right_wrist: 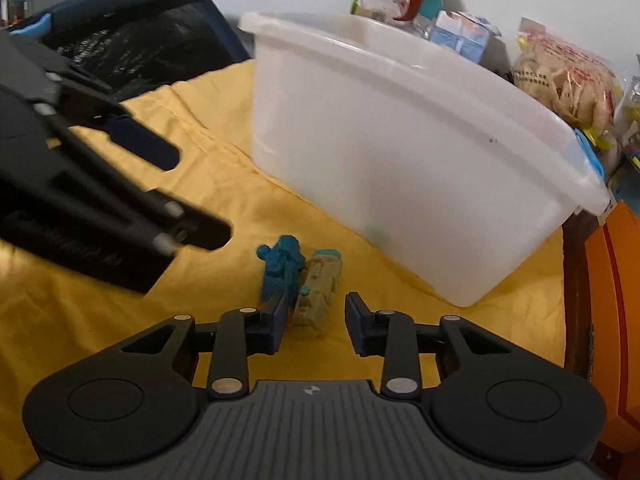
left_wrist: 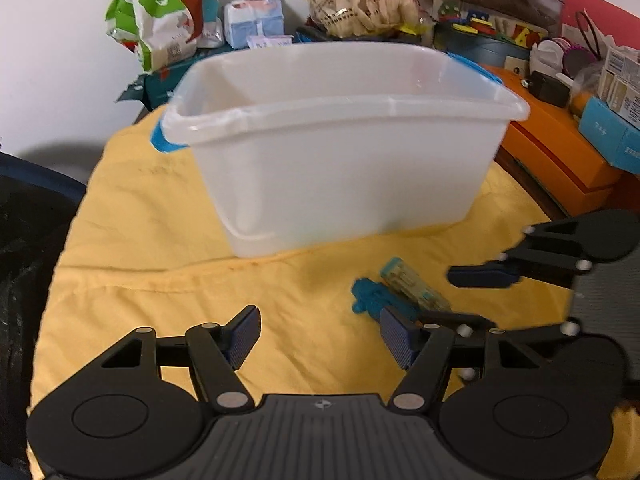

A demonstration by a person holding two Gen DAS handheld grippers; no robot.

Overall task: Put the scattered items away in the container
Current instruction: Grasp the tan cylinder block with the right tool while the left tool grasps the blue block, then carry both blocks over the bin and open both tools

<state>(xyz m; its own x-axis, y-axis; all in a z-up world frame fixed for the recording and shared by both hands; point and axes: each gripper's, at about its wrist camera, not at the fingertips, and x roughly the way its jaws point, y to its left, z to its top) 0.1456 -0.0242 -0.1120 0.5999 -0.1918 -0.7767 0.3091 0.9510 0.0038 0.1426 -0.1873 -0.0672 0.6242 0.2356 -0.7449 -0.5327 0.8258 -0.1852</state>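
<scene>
A white plastic container (left_wrist: pixel 336 148) with blue handles stands on a yellow cloth (left_wrist: pixel 160 240); it also shows in the right wrist view (right_wrist: pixel 400 152). A blue toy piece (right_wrist: pixel 282 270) and a pale tan-and-teal toy piece (right_wrist: pixel 320 292) lie side by side on the cloth in front of it; both show in the left wrist view, blue (left_wrist: pixel 370 292) and tan (left_wrist: pixel 412 282). My right gripper (right_wrist: pixel 316 322) is open, its jaws either side of the tan piece's near end. My left gripper (left_wrist: pixel 320 336) is open and empty, to the left of the toys.
Snack bags (left_wrist: pixel 160 12), boxes and toys crowd the back behind the container. Orange boxes (left_wrist: pixel 560 148) lie at the right. A dark bag (right_wrist: pixel 132 36) sits at the cloth's left edge.
</scene>
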